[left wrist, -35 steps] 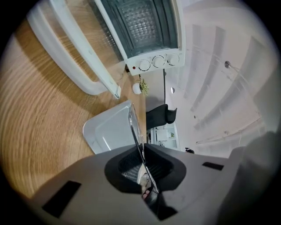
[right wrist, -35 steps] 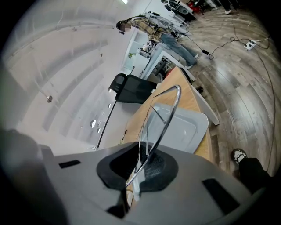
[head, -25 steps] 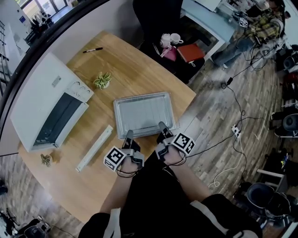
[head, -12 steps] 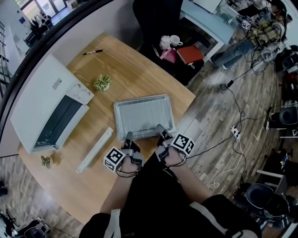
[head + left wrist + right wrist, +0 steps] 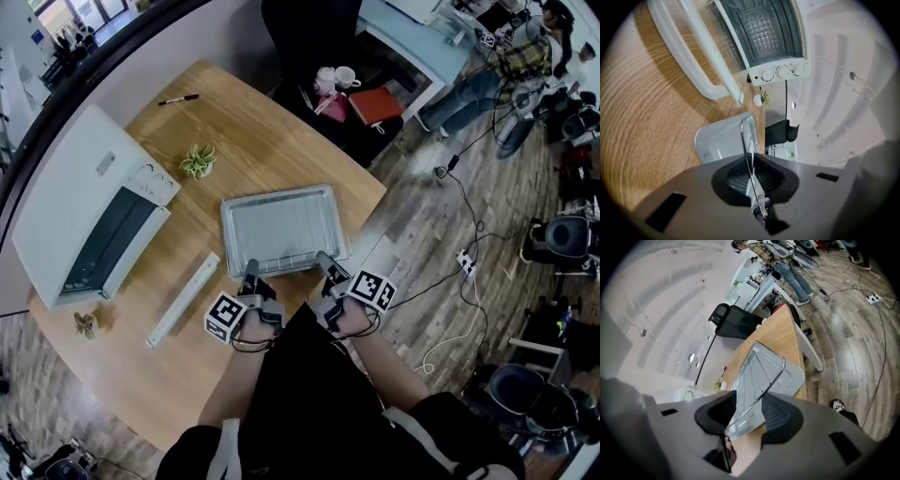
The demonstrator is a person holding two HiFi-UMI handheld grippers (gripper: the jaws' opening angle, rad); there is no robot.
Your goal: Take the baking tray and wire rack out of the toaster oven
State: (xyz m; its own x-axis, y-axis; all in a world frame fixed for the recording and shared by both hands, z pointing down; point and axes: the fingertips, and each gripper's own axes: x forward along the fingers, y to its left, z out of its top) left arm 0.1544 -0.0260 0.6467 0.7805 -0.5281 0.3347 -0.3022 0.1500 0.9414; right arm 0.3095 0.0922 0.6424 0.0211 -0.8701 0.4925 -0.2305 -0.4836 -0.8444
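Note:
The silver baking tray (image 5: 281, 225) lies flat on the wooden table with the wire rack (image 5: 292, 236) on top of it. Both grippers are at its near edge. My left gripper (image 5: 249, 270) is shut on the rack's thin wire (image 5: 749, 136) over the tray's rim (image 5: 723, 140). My right gripper (image 5: 325, 262) has just been opening. Its jaws stand apart, with the tray's edge (image 5: 790, 378) and the rack's wire (image 5: 761, 366) between them, unpressed. The white toaster oven (image 5: 80, 202) stands at the left with its door (image 5: 117, 239) down and its cavity (image 5: 764, 33) bare.
A long white strip (image 5: 183, 298) lies between oven and tray. A small plant (image 5: 197, 161) and a pen (image 5: 178, 98) are farther back. The table's edge (image 5: 370, 211) runs just right of the tray, with a chair, mugs (image 5: 333, 80) and floor cables beyond.
Both grippers stay at the tray's near edge and the tray keeps its spot on the table. The head view has shifted slightly.

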